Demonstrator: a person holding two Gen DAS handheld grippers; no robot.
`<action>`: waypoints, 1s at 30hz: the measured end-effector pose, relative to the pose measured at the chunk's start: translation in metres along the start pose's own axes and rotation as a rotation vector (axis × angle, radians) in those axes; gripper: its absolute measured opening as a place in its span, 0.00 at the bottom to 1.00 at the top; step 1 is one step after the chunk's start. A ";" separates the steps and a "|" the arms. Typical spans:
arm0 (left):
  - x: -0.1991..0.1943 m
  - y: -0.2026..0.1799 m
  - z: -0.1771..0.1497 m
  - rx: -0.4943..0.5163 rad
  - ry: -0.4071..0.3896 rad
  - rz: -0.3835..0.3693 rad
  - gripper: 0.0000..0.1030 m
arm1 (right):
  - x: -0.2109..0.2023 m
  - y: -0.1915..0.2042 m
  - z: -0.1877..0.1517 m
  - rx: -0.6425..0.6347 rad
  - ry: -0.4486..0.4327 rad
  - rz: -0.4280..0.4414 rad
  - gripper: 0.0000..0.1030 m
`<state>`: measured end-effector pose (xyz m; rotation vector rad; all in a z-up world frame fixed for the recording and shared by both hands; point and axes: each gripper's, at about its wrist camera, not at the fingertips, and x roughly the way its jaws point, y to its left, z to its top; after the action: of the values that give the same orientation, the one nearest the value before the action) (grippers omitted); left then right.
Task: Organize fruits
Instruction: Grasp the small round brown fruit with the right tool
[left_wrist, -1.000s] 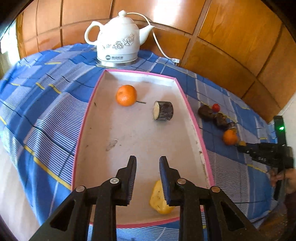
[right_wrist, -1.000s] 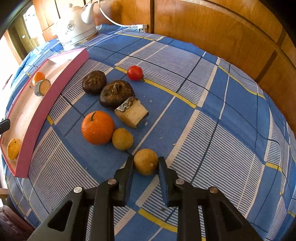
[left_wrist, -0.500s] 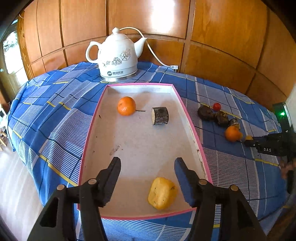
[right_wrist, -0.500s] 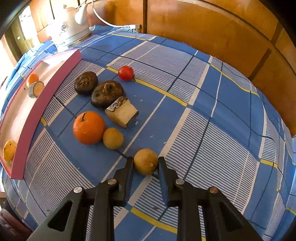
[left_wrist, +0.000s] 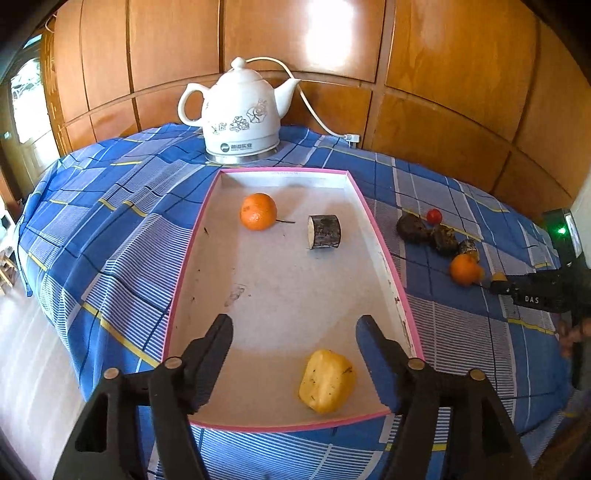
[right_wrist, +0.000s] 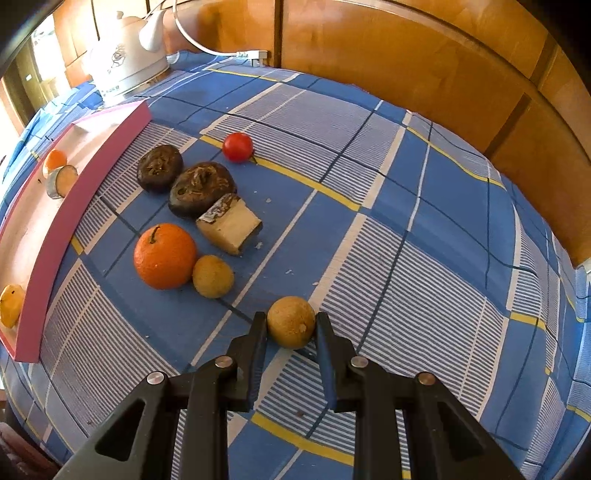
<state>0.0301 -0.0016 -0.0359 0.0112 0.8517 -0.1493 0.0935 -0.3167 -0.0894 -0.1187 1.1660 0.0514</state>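
Observation:
A pink-rimmed tray (left_wrist: 384, 254) lies on the blue checked cloth. In it are a yellow fruit chunk (left_wrist: 327, 381), a mandarin (left_wrist: 258, 211) and a dark-skinned cut piece (left_wrist: 324, 231). My left gripper (left_wrist: 294, 330) hovers over the tray's near end, its jaws opening, the yellow chunk lying loose below them. My right gripper (right_wrist: 291, 325) is shut on a small tan round fruit (right_wrist: 291, 322), lifted a little above the cloth. On the cloth lie an orange (right_wrist: 164, 255), a second tan fruit (right_wrist: 213, 276), a pale wedge (right_wrist: 229, 223), two dark brown fruits (right_wrist: 201, 188) and a cherry tomato (right_wrist: 238, 147).
A white kettle (left_wrist: 242, 114) with a cord stands behind the tray, against wooden wall panels (left_wrist: 443, 74). The tray's pink wall (right_wrist: 55, 236) runs left of the loose fruit. The table's edge drops off at the left (left_wrist: 55, 295). A person's hand (left_wrist: 572, 332) holds the right gripper.
My left gripper's jaws have spread wide and let go of the yellow chunk, which now lies in the tray; the gripper tilted up. My right gripper raised the tan fruit slightly off the cloth.

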 end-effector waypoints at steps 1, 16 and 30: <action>0.000 0.000 0.000 -0.002 -0.002 0.003 0.71 | 0.000 0.001 0.000 -0.004 0.000 -0.003 0.25; -0.007 0.009 -0.001 -0.020 -0.030 0.030 0.82 | -0.002 0.007 -0.002 -0.010 -0.006 -0.020 0.25; -0.013 0.019 0.003 -0.038 -0.066 0.037 0.83 | -0.033 -0.002 0.004 0.065 -0.094 0.048 0.25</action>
<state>0.0265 0.0185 -0.0248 -0.0134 0.7883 -0.0977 0.0848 -0.3172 -0.0572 -0.0306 1.0760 0.0611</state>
